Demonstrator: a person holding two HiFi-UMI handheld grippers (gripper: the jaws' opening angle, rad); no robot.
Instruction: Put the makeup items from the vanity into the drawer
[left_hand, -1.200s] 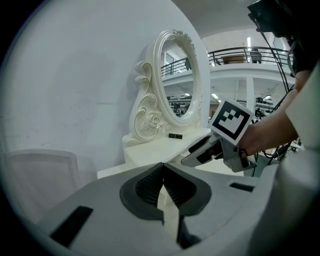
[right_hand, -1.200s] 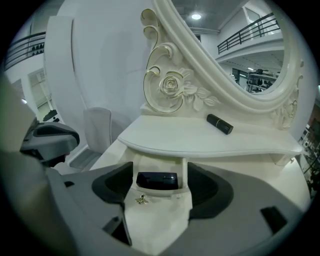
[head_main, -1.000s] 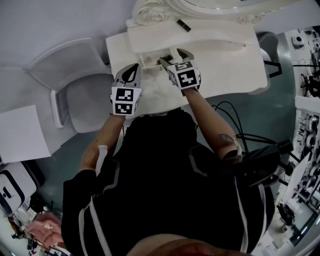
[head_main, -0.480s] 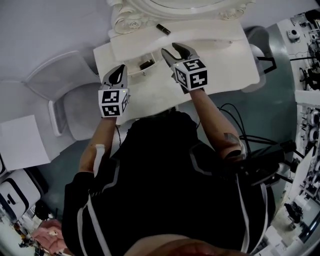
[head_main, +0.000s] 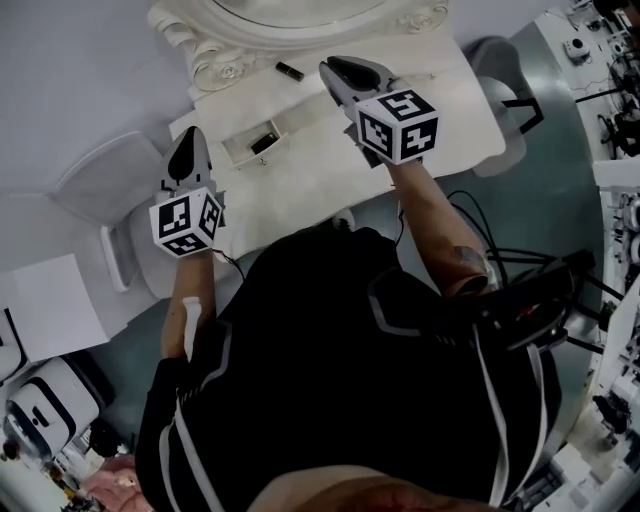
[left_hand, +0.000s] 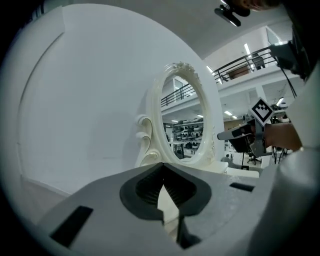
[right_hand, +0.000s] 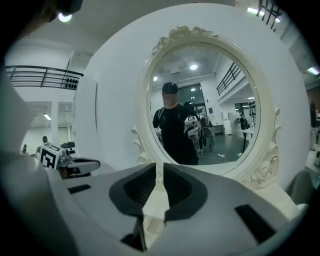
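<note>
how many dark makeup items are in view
2: one makeup item lies on the shelf by the mirror, another in the open drawer. Others may be hidden under the right gripper.

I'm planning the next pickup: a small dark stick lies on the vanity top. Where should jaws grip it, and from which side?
Probably the middle, jaws across its narrow width. The stick lies flat by the mirror frame, so come from above, from the front of the vanity.
</note>
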